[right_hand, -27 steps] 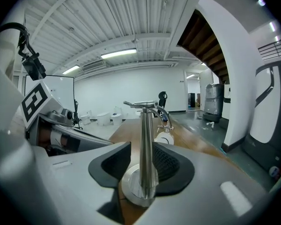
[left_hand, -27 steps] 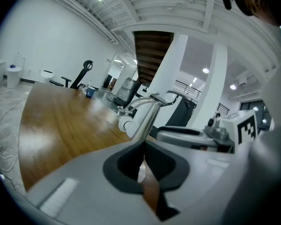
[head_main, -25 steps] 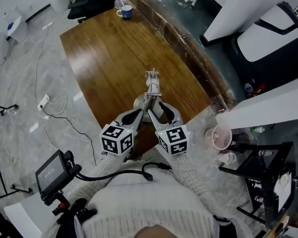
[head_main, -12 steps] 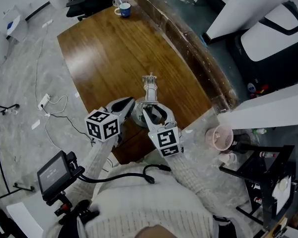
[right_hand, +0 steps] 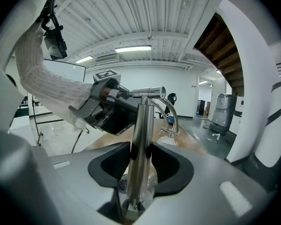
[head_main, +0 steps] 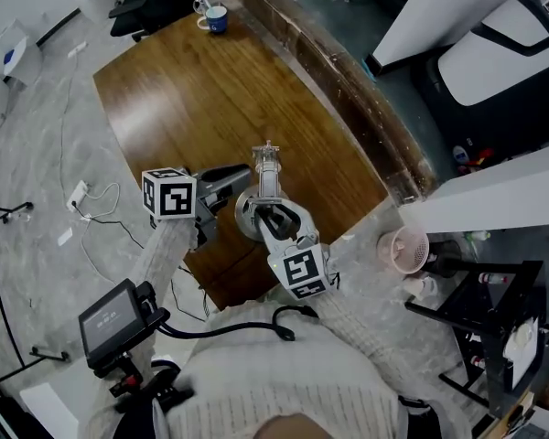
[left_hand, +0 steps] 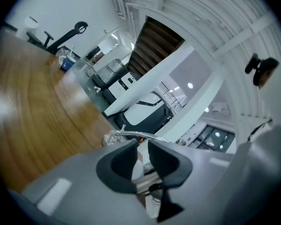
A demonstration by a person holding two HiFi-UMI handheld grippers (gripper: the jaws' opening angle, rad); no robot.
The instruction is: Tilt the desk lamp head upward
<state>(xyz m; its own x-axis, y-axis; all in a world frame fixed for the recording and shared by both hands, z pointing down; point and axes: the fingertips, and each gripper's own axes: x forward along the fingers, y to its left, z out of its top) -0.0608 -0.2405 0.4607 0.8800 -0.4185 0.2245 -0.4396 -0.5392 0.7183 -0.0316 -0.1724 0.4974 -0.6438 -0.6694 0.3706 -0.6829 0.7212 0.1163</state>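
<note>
Desk lamp stands near the wooden table's close edge, my right gripper clamped on its upright post, while my left gripper has swung out beside the head, jaws opening on nothing, so I judge the tilt not yet begun

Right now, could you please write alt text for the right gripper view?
The right hand-held gripper clamps the desk lamp's upright metal stem above a wooden table. From the picture's left, a sleeved arm brings the left hand-held gripper, jaws opening around the lamp head tip.
</note>
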